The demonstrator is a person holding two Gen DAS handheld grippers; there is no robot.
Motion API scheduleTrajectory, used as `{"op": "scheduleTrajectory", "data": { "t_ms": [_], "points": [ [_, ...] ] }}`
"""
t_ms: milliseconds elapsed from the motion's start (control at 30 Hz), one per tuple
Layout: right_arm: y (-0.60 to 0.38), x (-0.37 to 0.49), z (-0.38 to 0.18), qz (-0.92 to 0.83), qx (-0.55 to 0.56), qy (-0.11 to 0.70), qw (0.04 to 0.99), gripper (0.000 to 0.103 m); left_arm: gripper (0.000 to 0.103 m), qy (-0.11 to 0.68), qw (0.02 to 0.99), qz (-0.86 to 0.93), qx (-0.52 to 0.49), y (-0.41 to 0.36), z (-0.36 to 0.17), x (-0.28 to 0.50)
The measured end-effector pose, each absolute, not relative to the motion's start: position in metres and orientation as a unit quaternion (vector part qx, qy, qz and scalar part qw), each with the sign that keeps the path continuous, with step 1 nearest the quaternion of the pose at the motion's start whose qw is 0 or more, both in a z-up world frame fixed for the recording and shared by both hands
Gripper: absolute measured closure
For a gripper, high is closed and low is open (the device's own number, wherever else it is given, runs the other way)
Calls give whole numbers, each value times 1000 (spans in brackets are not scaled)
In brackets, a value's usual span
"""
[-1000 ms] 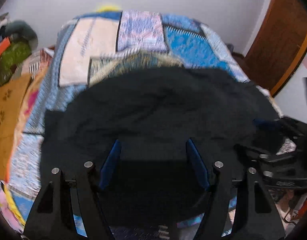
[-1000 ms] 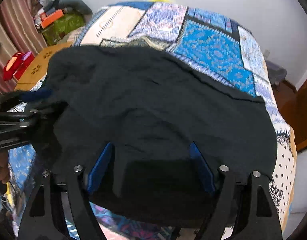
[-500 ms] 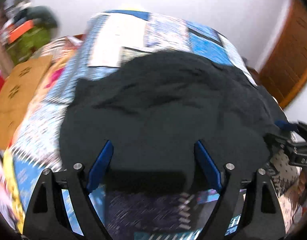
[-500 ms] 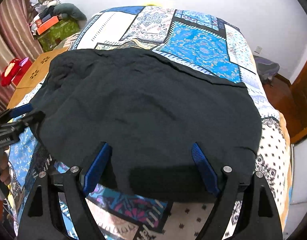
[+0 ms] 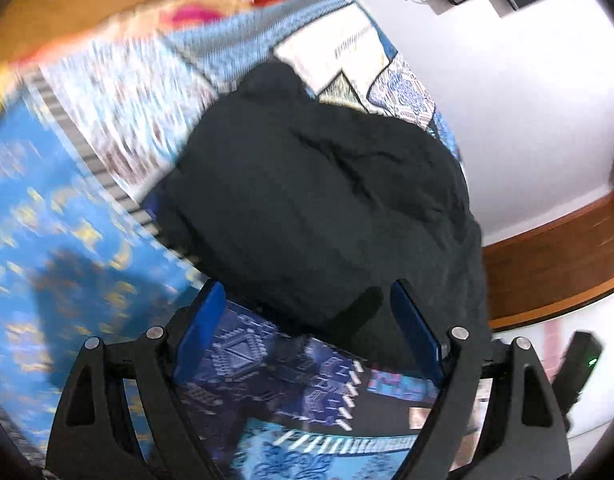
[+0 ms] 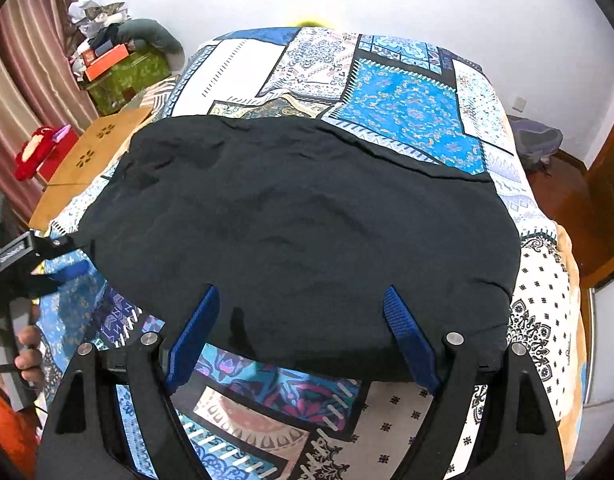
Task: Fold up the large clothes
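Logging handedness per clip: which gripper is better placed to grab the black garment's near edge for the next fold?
Probably the right gripper: open, squarely straddling the near hem of the black cloth garment. The left gripper, also open, sits tilted at its corner.

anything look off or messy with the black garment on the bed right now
Mostly tidy. The black garment lies fairly flat on the patchwork bedspread, but its left side is bunched and creased, with one corner poking out. Both tools, left and right, are open, holding nothing.
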State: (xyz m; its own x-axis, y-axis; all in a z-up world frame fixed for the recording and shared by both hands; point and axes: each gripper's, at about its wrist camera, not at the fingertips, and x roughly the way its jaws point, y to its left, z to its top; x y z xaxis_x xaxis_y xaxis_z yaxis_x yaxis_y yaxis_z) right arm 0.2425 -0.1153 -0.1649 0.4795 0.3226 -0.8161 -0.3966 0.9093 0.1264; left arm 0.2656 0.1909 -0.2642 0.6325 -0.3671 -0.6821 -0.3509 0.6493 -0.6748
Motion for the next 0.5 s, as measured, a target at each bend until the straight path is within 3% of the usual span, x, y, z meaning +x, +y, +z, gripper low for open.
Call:
{"op": "scheduleTrajectory", "data": {
  "t_ms": [500],
  "points": [
    [-112, 249, -180, 208, -20, 478, 853, 21, 15, 343, 750, -4, -566, 195, -306, 307]
  ]
}}
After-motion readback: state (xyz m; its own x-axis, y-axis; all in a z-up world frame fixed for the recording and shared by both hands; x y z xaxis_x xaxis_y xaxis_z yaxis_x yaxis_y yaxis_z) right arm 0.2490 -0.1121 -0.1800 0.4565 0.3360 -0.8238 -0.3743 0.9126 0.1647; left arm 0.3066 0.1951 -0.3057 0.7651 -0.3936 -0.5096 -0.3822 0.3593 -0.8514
